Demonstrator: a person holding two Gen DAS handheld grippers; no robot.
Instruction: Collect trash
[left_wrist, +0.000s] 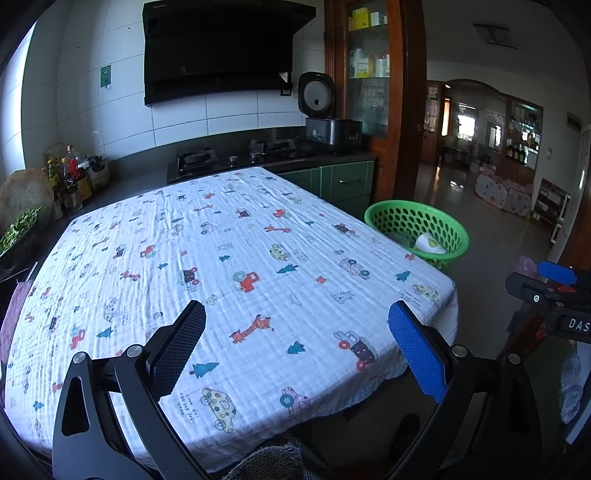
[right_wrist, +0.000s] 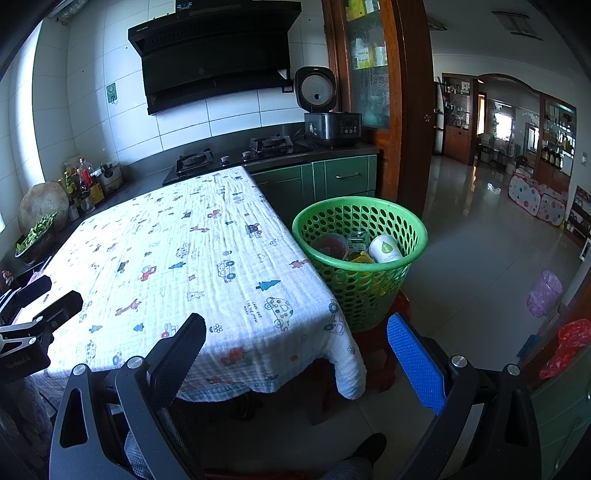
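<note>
Table (left_wrist: 258, 206) under a white cloth (right_wrist: 184, 236) printed with cars, trees and giraffes fills most of both views; it's the landmark here. Behind the table: dark counter with a gas stove (right_wrist: 236, 157), a black range hood (left_wrist: 221, 48) on the tiled wall above the stove, green cabinets (right_wrist: 332, 177) below the counter. Rice cooker (right_wrist: 330, 114) with its lid up sits on the counter past the table's far right corner. Bottles and jars (left_wrist: 72, 173) are clustered on the counter off the table's far left corner, with a tray of greens (right_wrist: 35, 234) nearer along the left edge. Green perforated basket (right_wrist: 360, 254) stands just off the table's right edge, raised on a red stool (right_wrist: 395, 306), rim roughly level with the tabletop. Trash is inside the basket: a white paper cup (right_wrist: 384, 249) with a green drop logo lying tilted against the right wall, a round red-topped container (right_wrist: 330, 247) on the table side, yellow wrapper (right_wrist: 364, 256) between them, other bits I can't identify. Left gripper (left_wrist: 297, 347) hovers over the table's near edge, fingers spread wide, nothing between them. Right gripper (right_wrist: 295, 360) hangs off the table's near right corner, in front of the basket, fingers also wide apart and holding nothing. Each gripper's body shows at the edge of the other's view.
</note>
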